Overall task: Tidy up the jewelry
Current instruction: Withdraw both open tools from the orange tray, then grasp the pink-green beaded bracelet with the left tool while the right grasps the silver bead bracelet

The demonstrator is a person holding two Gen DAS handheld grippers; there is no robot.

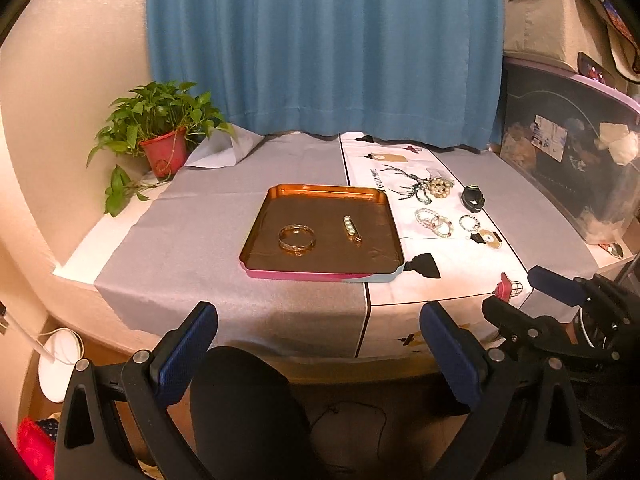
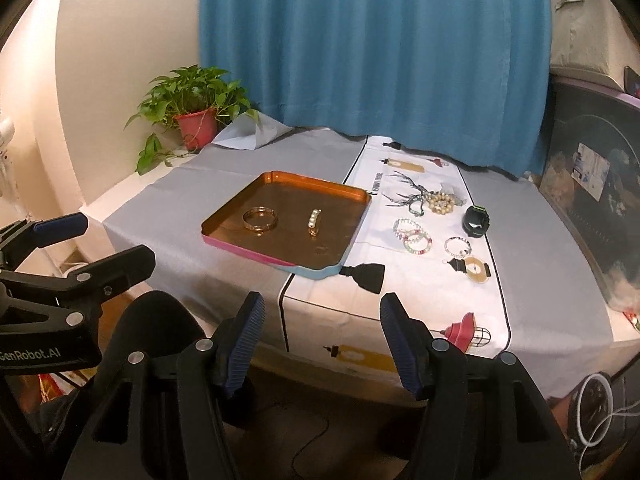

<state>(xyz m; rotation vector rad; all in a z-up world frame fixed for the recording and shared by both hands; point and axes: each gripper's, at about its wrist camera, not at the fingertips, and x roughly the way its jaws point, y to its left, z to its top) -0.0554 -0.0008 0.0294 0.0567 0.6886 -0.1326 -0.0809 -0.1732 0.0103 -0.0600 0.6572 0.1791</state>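
Left gripper: the left gripper [image 1: 318, 340] hangs before the near table edge, blue-padded jaws wide apart, nothing between them.
Right gripper: the right gripper [image 2: 322, 338] hangs beside it, jaws parted and empty, aimed down toward the printed runner.
Tray: the shallow copper-coloured metal tray with pink and pale-blue rim [image 1: 320, 274] lies ahead of the left gripper, its near right corner overlapping the runner; probably the sorting destination.
Sorted pieces: a gold bangle [image 1: 297, 239] and a gold clip set with pearls [image 1: 352, 231] lie apart on the tray floor, likely spaced to avoid tangling.
Unsorted pieces: beaded bracelets [image 2: 412, 236], one small bracelet [image 2: 458, 245] and a beige bead cluster [image 2: 440, 202] lie ahead of the right gripper, on the white printed runner [image 2: 400, 292].
Other item: a black and green device [image 2: 475, 221] sits beyond the small bracelet.
Open room: bare grey cloth [image 1: 192, 240] left of the tray; tray floor largely free.
Edges: raised tray rim requires lifting pieces over it; potted green plant in red pot [image 1: 162, 136] stands well clear, far left.
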